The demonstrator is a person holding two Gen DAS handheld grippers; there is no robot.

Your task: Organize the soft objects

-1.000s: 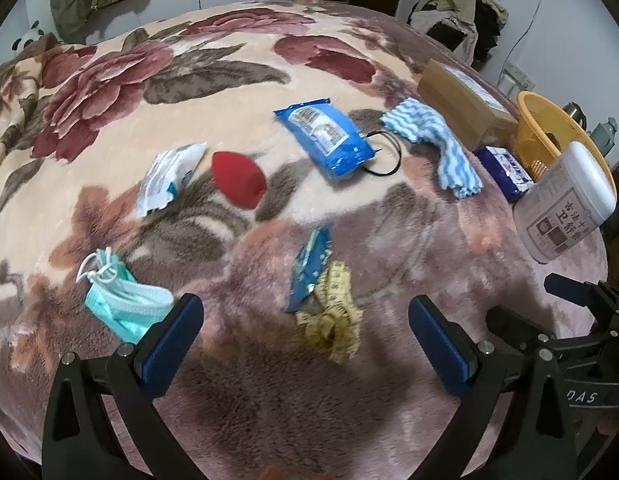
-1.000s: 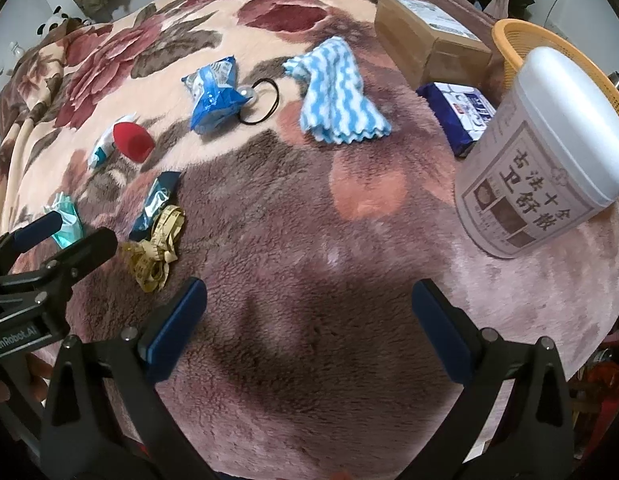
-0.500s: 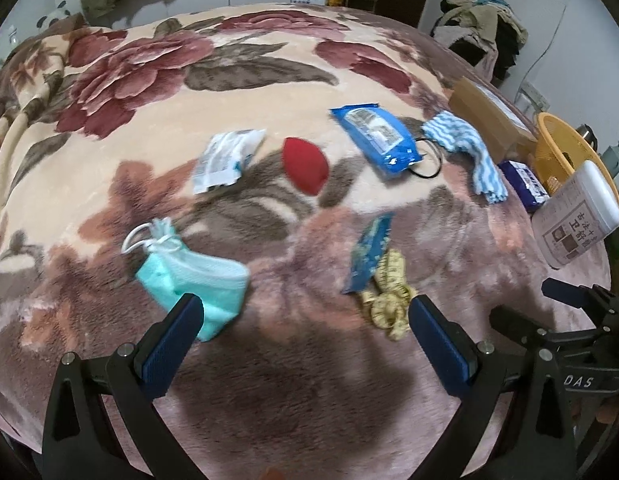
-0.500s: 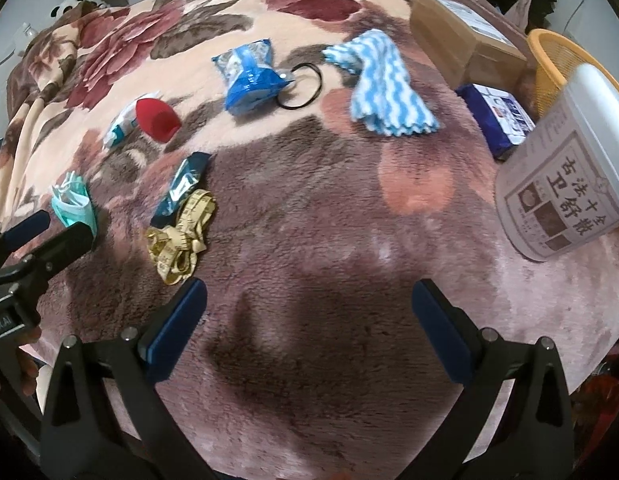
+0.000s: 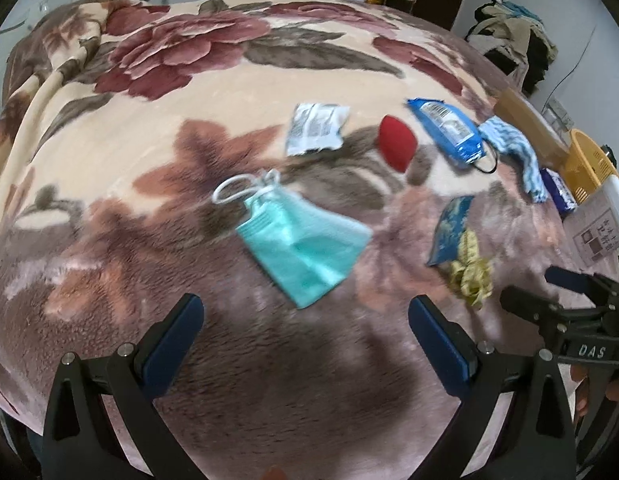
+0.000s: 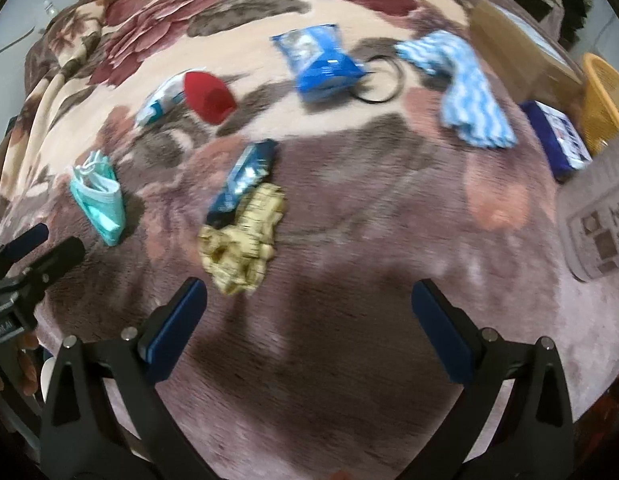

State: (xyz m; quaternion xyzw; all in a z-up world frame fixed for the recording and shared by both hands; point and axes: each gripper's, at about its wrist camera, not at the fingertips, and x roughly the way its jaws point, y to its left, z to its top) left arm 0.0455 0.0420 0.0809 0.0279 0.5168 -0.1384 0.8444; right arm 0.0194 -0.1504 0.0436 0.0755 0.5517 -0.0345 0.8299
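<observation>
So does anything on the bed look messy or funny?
Yes. The yellow tape measure lies in a tangled heap, touching a dark blue packet. The green face mask lies crumpled on the blanket. Nothing looks spilled or broken.

the left tool swings leftward across the bed: the teal face mask, a second ago at the lower left of its frame beside the left finger, now sits in the centre, just above the gap between the fingers. the yellow tape measure slides from lower centre to the right side. in the right wrist view, the right tool also shifts left; the tape measure moves from the far left to just above the left finger, and the white jar slips to the right edge.
</observation>
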